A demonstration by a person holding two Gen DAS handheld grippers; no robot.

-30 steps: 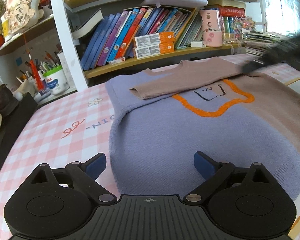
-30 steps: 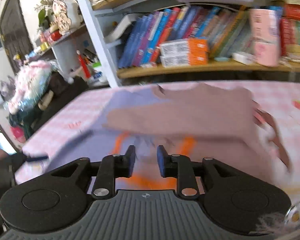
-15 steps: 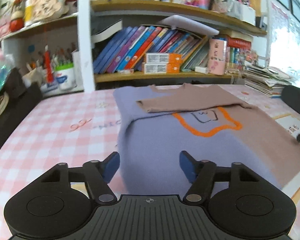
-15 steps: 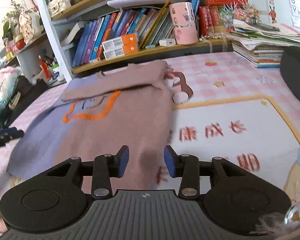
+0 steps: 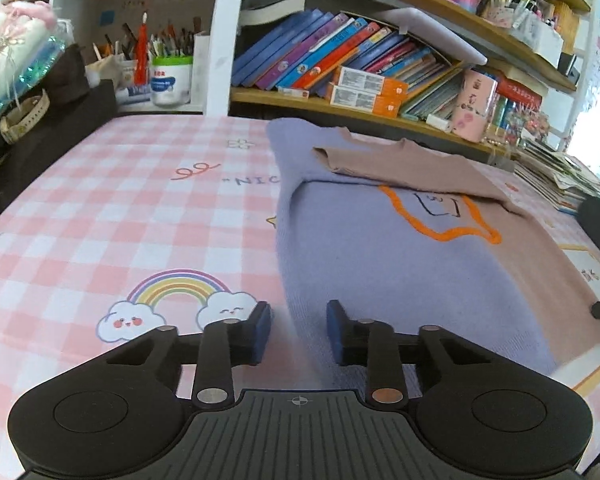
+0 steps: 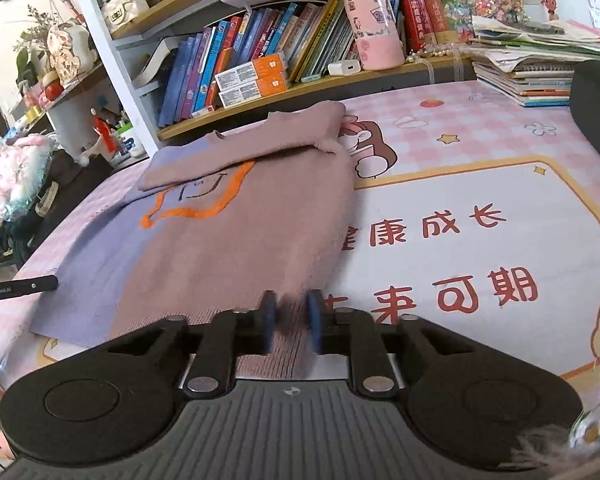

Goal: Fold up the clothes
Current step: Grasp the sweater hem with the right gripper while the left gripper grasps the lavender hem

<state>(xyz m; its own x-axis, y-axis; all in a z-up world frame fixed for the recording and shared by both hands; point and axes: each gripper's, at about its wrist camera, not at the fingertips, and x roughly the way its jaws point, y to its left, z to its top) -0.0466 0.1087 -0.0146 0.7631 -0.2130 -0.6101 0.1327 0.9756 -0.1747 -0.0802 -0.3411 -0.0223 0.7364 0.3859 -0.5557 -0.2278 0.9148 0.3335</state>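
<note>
- Sweater (image 5: pixel 380 264) is lying flat on the pink checked tablecloth (image 5: pixel 112 216), filling centre and right of the left wrist frame; lilac half to the left, mauve-brown half to the right, orange outline motif (image 5: pixel 440 216) in the middle.
- One mauve sleeve (image 5: pixel 400 164) is lying folded across the chest, just above the motif.
- Left gripper (image 5: pixel 298 332) is sitting at bottom centre of its frame, tongs spread apart, straddling the lilac hem corner; nothing is being pinched.
- Right gripper (image 6: pixel 291 322) is sitting at bottom centre of its frame, blue pads (image 6: pixel 269 312) drawn close, with the mauve hem edge between them; contact is blurred, so I cannot tell whether they are actually clamping.
- In the right wrist frame the sweater (image 6: pixel 228 232) is spreading from centre toward the left; printed red characters are showing on the cloth at the right.
- Bookshelf (image 5: pixel 340 64) is running across the top of both frames.
</note>
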